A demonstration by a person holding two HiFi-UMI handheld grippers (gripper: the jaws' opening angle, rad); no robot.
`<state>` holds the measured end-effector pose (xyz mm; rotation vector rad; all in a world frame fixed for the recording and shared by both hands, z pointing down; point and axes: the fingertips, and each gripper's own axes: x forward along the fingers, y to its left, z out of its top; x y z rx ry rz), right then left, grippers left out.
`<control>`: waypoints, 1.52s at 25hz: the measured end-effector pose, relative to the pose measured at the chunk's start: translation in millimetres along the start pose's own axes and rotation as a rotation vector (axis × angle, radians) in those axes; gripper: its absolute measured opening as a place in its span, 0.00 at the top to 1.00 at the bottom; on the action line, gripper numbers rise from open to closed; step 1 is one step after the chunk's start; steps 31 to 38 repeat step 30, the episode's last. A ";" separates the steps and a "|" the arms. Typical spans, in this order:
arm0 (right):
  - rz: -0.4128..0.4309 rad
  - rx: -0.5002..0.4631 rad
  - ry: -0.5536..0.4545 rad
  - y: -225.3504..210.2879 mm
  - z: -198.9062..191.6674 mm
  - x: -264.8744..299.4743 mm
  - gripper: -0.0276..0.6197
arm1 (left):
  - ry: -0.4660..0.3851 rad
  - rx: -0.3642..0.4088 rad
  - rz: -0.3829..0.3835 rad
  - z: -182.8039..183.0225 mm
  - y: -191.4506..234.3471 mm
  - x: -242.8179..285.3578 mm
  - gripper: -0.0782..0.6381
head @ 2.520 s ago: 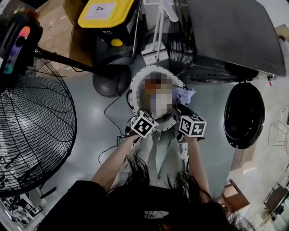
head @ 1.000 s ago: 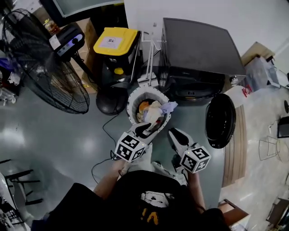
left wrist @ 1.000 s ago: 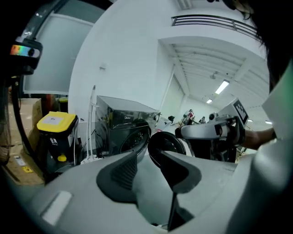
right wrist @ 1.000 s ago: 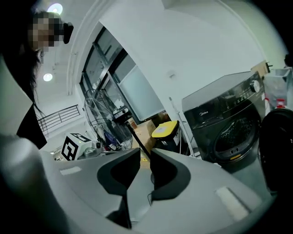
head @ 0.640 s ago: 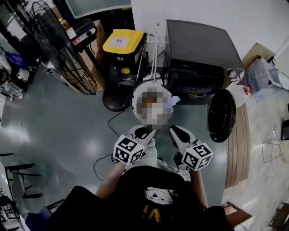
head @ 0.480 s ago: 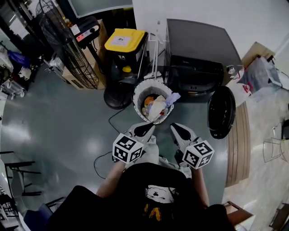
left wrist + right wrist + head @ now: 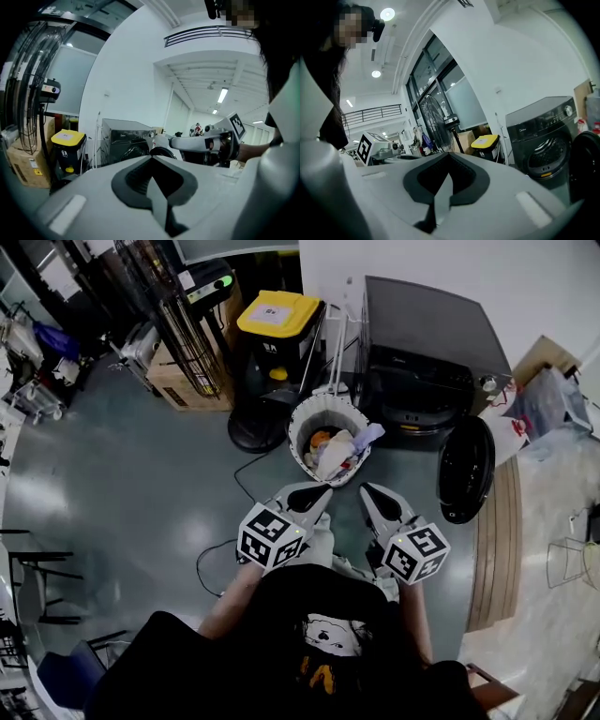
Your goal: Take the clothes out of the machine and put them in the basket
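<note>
In the head view, the wicker basket [image 7: 302,424] stands on the floor just in front of the black washing machine [image 7: 422,343], whose round door [image 7: 466,470] hangs open to the right. A heap of clothes [image 7: 337,450] fills the basket, with a pale lilac piece draped over its rim. The left gripper [image 7: 316,494] and the right gripper [image 7: 369,493] hover side by side above the floor, short of the basket and touching nothing.

In the left gripper view, the jaws are pressed together with nothing between them. The machine's dark front shows beyond them.

In the right gripper view, the jaws have just been closing and now meet, empty. The drum opening sits off to the right, too dark for us to tell whether any clothes remain inside.

We judge that a load has been dropped in the basket and that we stand between trips. If the drum holds more, the next move calls for us to spread the jaws, reach past the open door into the drum, and pinch a garment.
</note>
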<state>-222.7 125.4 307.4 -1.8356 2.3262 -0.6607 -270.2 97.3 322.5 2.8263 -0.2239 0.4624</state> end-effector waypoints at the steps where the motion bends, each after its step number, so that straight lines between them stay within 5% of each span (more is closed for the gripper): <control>1: 0.001 -0.004 -0.004 1.6 0.5 0.1 0.95 | -0.001 0.004 0.001 0.5 -0.4 -1.8 0.88; 38: 0.011 -0.076 0.037 3.8 1.2 11.5 0.95 | -0.015 0.012 0.001 9.8 2.4 -0.8 0.88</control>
